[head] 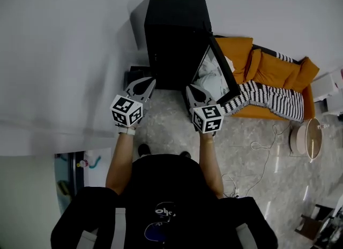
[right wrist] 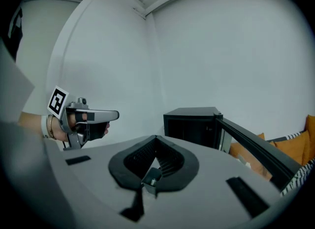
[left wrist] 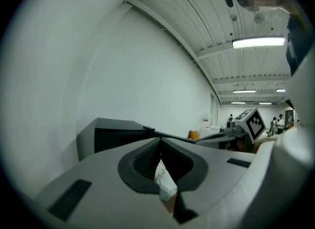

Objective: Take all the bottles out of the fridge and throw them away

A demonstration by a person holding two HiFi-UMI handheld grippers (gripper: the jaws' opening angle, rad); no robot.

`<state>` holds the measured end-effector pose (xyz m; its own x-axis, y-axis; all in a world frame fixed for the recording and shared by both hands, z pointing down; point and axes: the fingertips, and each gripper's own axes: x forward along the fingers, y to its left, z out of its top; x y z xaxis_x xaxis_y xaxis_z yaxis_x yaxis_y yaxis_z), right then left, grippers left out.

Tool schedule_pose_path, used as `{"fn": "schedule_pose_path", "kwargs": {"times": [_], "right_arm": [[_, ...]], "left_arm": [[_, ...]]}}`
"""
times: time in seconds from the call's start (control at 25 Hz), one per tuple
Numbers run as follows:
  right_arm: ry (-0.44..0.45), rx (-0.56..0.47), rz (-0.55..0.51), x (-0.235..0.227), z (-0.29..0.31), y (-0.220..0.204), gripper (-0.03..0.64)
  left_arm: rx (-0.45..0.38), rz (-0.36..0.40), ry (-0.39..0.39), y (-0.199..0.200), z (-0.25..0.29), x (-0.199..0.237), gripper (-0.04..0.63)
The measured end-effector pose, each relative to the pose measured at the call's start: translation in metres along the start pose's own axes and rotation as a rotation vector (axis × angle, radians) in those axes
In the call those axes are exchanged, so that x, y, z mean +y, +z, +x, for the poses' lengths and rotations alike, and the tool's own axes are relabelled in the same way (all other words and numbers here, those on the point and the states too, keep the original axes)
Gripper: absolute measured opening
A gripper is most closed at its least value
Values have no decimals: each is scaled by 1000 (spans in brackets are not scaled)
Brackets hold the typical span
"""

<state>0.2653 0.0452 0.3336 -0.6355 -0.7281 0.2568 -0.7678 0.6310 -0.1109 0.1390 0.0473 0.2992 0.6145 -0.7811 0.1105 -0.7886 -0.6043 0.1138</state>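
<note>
A black fridge (head: 176, 34) stands against the white wall, its glass door (head: 218, 71) swung open to the right. No bottle shows in any view, and the fridge's inside is dark in the right gripper view. My left gripper (head: 150, 81) hovers just in front of the fridge's lower left, jaws shut and empty. My right gripper (head: 189, 88) is level with it by the open door, jaws also shut with nothing between them. From the left gripper view the fridge (left wrist: 115, 133) lies ahead past the closed tips of my left gripper (left wrist: 158, 140). From the right gripper view the fridge (right wrist: 193, 123) lies ahead past the closed tips of my right gripper (right wrist: 156, 137).
An orange sofa (head: 270, 67) with a black-and-white striped cloth (head: 268, 99) sits right of the fridge door. A round white object (head: 306, 138) and a loose cable (head: 262, 147) lie on the marbled floor to the right. The white wall runs along the left.
</note>
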Motion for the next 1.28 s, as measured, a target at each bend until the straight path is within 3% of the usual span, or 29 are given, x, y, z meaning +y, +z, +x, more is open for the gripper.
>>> {"fn": "schedule_pose_path", "kwargs": {"times": [0.36,1.28], "right_arm": [[1,1,22,-27,-30,-12,8],[-3,8,11,-20,-49,-23,8]], "left_arm": [[17,17,7,-4,17,-32,6],[22,17,-9,-10,11,-51,6]]}}
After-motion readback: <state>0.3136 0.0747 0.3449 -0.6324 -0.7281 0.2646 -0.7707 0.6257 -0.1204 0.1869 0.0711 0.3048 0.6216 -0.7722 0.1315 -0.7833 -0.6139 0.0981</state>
